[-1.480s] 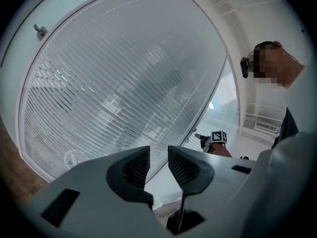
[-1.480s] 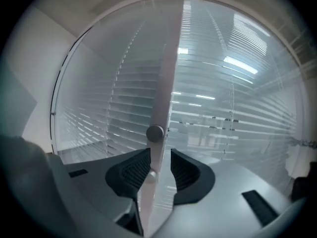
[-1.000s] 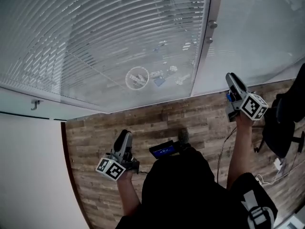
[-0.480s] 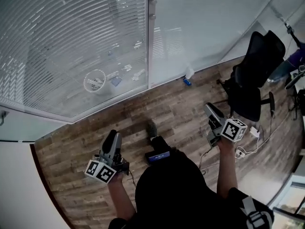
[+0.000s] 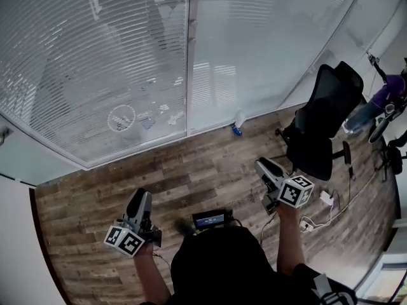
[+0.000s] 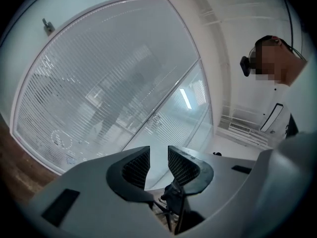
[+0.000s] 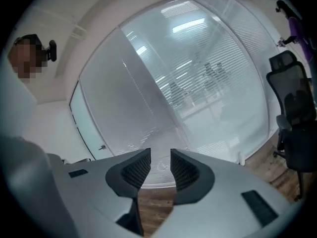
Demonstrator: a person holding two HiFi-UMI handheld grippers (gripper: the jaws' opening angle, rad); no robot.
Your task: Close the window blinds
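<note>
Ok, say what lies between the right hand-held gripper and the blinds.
Head view: between right hand-held gripper and blinds, bare wood floor and a small blue object by the glass.

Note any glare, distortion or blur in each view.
Head view: sharp, but the wide lens bows the blinds. Left gripper view: fisheye, black corners, a reflected light streak. Right gripper view: same fisheye, brighter reflections, chair squeezed at the edge.

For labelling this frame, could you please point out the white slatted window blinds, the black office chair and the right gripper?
white slatted window blinds [image 5: 76, 56]: head view, left pane's slats.
black office chair [image 5: 332, 100]: head view, backrest.
right gripper [image 7: 160, 161]: right gripper view, between open fingertips.
</note>
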